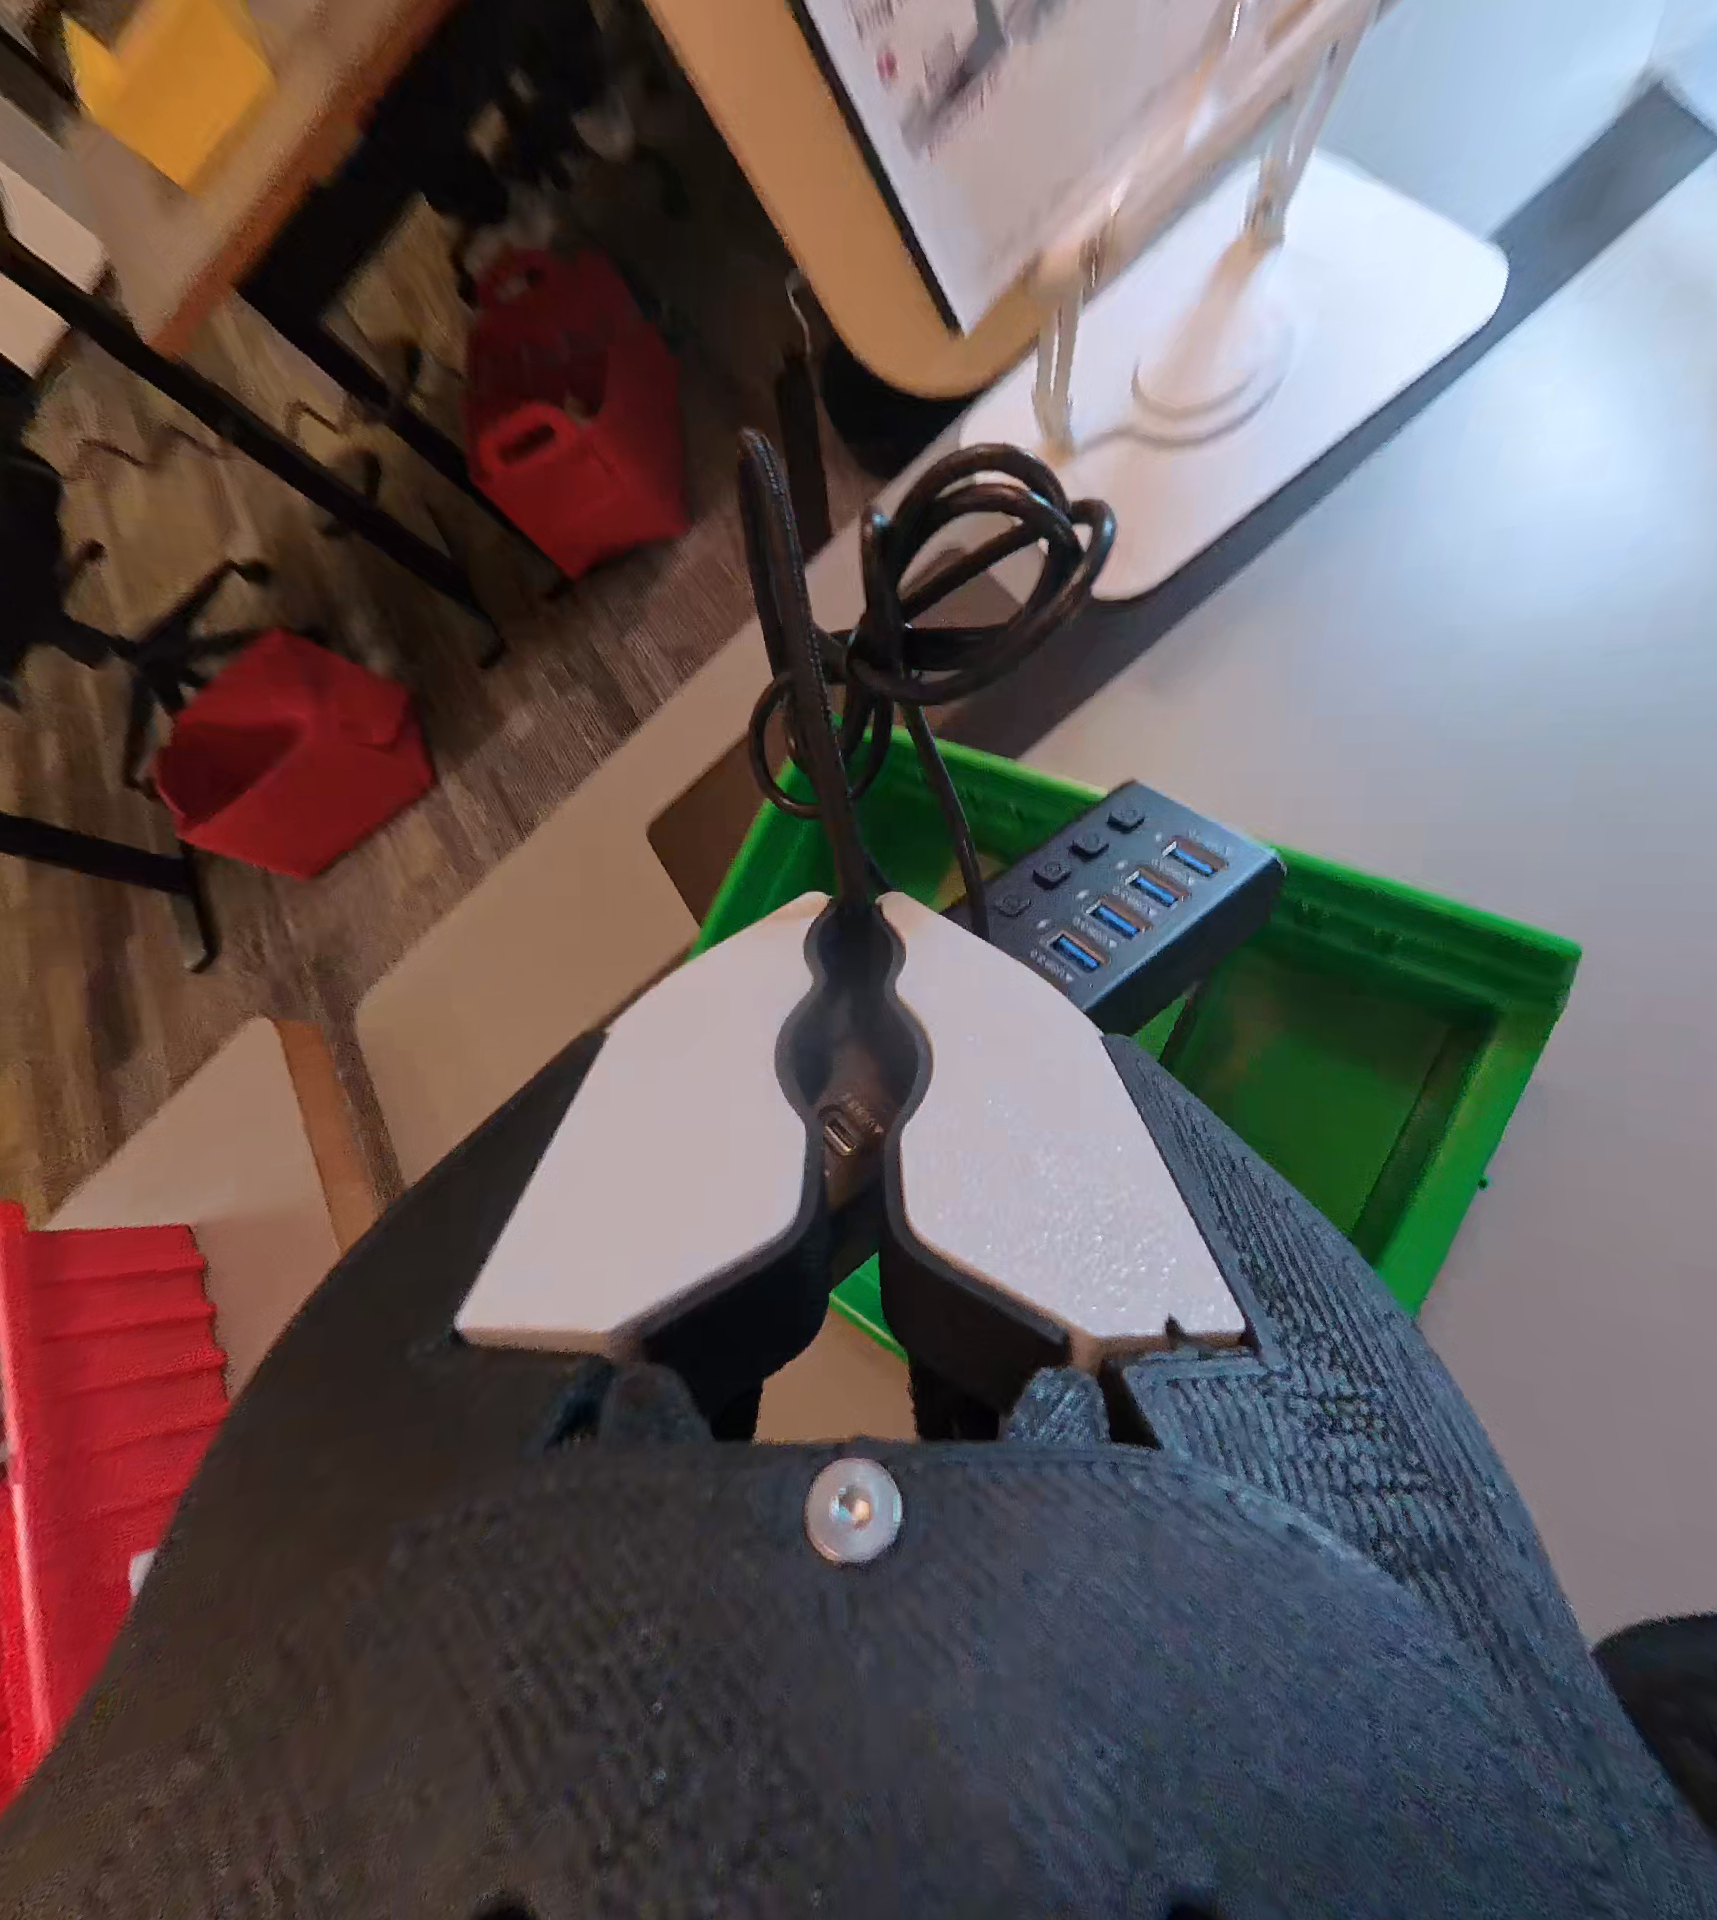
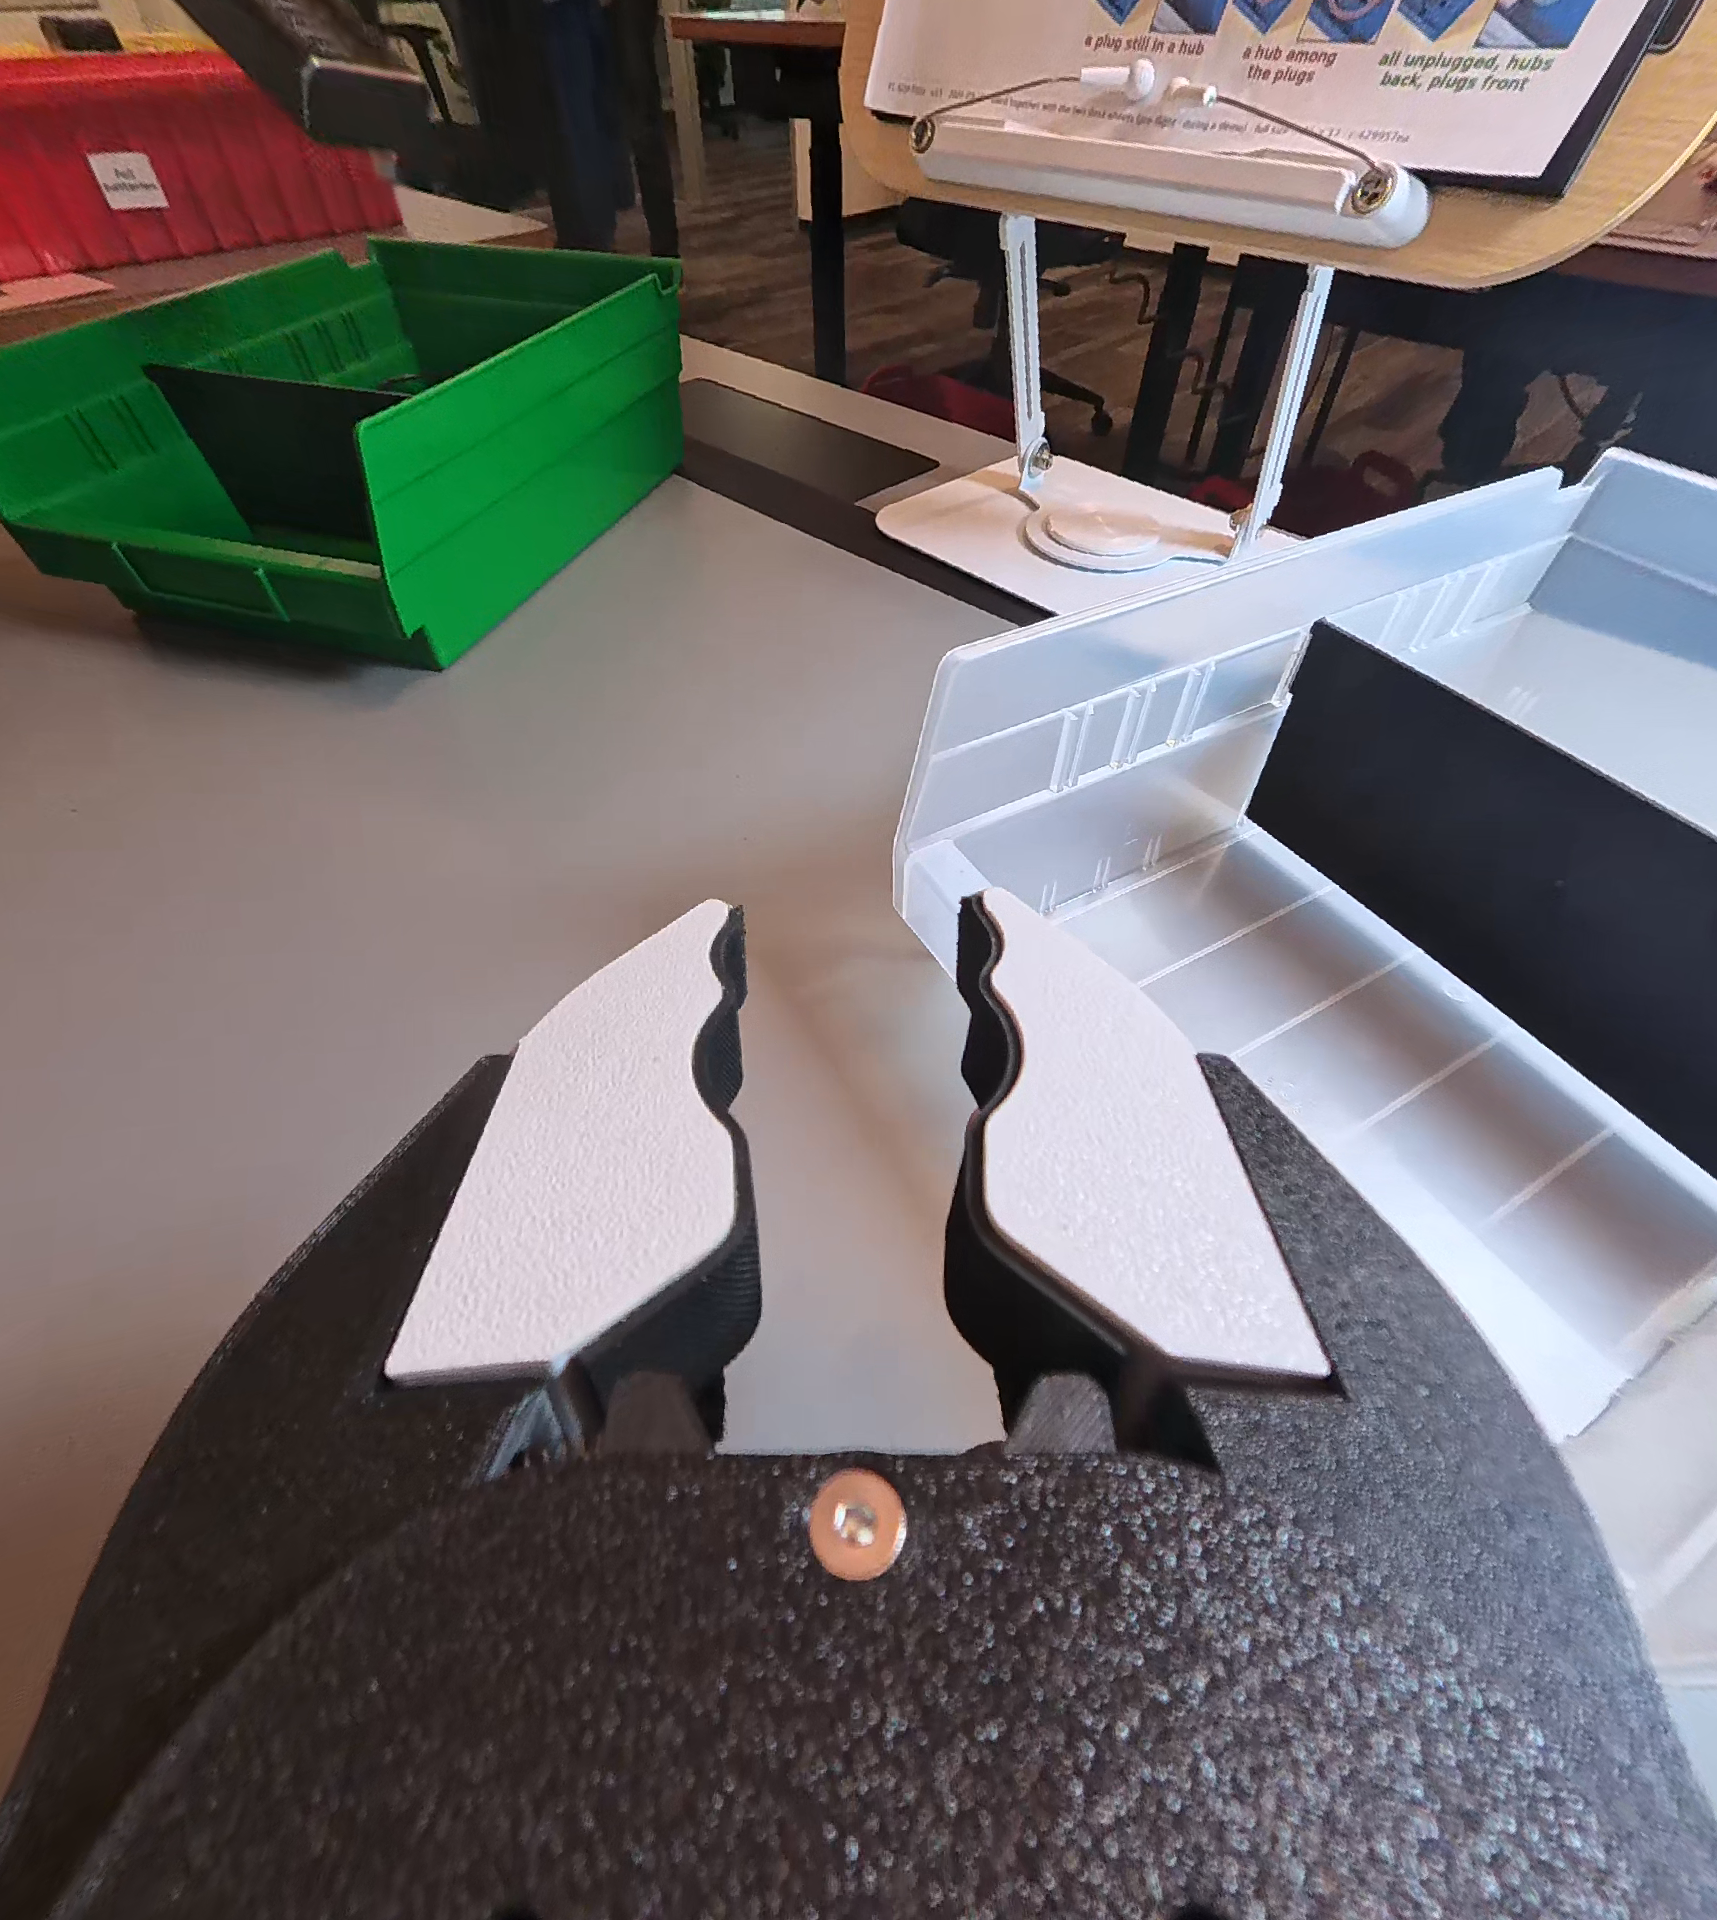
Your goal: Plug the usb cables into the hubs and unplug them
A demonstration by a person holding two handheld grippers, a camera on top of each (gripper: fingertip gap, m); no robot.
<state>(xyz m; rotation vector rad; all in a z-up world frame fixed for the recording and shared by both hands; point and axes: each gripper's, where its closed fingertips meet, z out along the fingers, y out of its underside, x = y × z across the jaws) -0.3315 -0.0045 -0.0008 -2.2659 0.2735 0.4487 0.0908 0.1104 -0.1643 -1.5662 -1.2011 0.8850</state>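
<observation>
My left gripper [image 1: 854, 906] is shut on a small dark hub body [image 1: 846, 1132] with a little oval port facing the camera. Its braided black cable [image 1: 781, 582] sticks out past the fingertips, tangled with a coiled thin black cable [image 1: 989, 561]. I hold it above the green bin [image 1: 1456, 940]. A black hub with several blue ports [image 1: 1134, 904] leans inside that bin. My right gripper [image 2: 849, 935] is open and empty, low over the grey table, just left of a clear bin [image 2: 1093, 748].
The clear bin has a black divider [image 2: 1508, 831]. The green bin [image 2: 521, 436] stands at the far left with a black divider inside. A white stand [image 2: 1093, 520] holding a picture board stands at the back. A red crate [image 1: 23, 1455] sits by the table's left edge. The grippers' ends are close to 45 cm from one another.
</observation>
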